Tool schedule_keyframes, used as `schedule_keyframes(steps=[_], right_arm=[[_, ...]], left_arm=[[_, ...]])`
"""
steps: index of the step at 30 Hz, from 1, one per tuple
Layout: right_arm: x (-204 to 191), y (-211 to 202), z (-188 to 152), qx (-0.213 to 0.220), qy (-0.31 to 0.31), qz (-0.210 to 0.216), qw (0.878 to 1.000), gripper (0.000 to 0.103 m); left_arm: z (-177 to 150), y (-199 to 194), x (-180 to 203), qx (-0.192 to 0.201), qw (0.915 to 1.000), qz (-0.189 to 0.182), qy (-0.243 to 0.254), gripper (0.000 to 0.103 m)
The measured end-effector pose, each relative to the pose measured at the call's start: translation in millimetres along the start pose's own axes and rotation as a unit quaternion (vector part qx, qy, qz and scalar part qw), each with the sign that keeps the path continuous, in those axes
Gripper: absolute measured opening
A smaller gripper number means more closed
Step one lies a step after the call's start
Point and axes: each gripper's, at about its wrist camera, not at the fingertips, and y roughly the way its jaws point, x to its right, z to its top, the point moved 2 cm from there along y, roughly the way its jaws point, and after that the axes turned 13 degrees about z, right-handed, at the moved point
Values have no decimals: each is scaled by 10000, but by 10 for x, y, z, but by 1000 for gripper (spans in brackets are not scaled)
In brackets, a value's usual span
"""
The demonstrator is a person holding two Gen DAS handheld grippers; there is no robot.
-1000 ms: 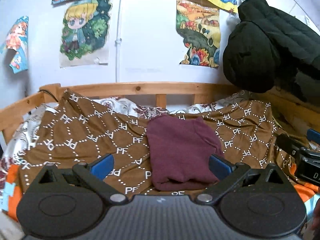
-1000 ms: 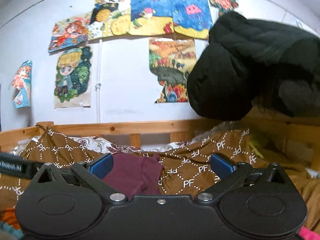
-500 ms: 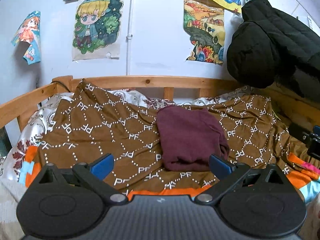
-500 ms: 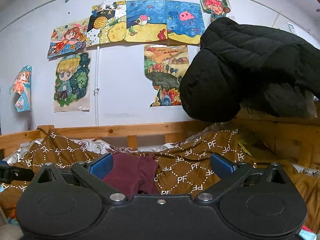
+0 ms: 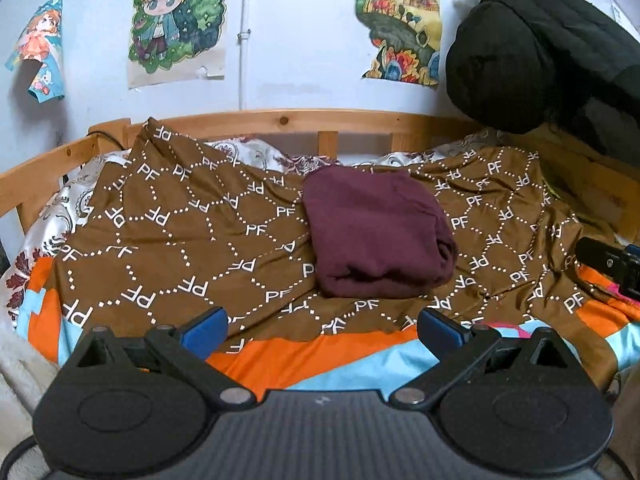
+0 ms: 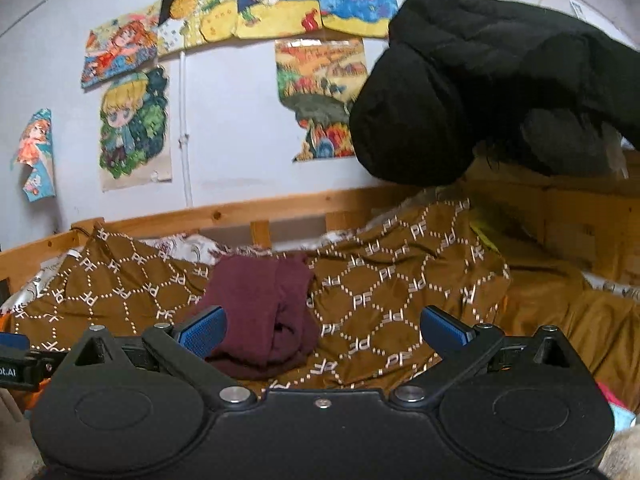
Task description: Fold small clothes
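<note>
A folded maroon garment [image 5: 376, 236] lies on a brown "PF" patterned cloth [image 5: 192, 240] spread on the bed. It also shows in the right wrist view [image 6: 260, 308], left of centre. My left gripper [image 5: 322, 328] is open and empty, held back from the garment over the bed's near edge. My right gripper [image 6: 322, 328] is open and empty, with the garment behind its left finger. The right gripper's tip shows at the right edge of the left wrist view [image 5: 612, 264].
A wooden bed rail [image 5: 304, 120] runs along the back against a poster-covered wall. A black padded jacket [image 5: 544, 44] hangs at the upper right. An orange and light-blue blanket [image 5: 320, 360] lies along the near edge.
Both grippers have pulled back from the garment, so it looks farther away and more of the near blanket edge shows. The garment stays folded in place.
</note>
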Motion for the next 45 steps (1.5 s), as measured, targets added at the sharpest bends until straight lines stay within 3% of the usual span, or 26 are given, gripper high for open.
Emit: schedule_keyframes(steps=[10, 45], right_arm=[[-72, 113, -56, -257, -159, 110, 9995, 103], [-58, 104, -70, -140, -119, 120, 9998, 103]], left_arm=[[-10, 46, -2, -44, 10000, -2, -18, 102], [-16, 44, 1, -53, 10000, -35, -18, 102]])
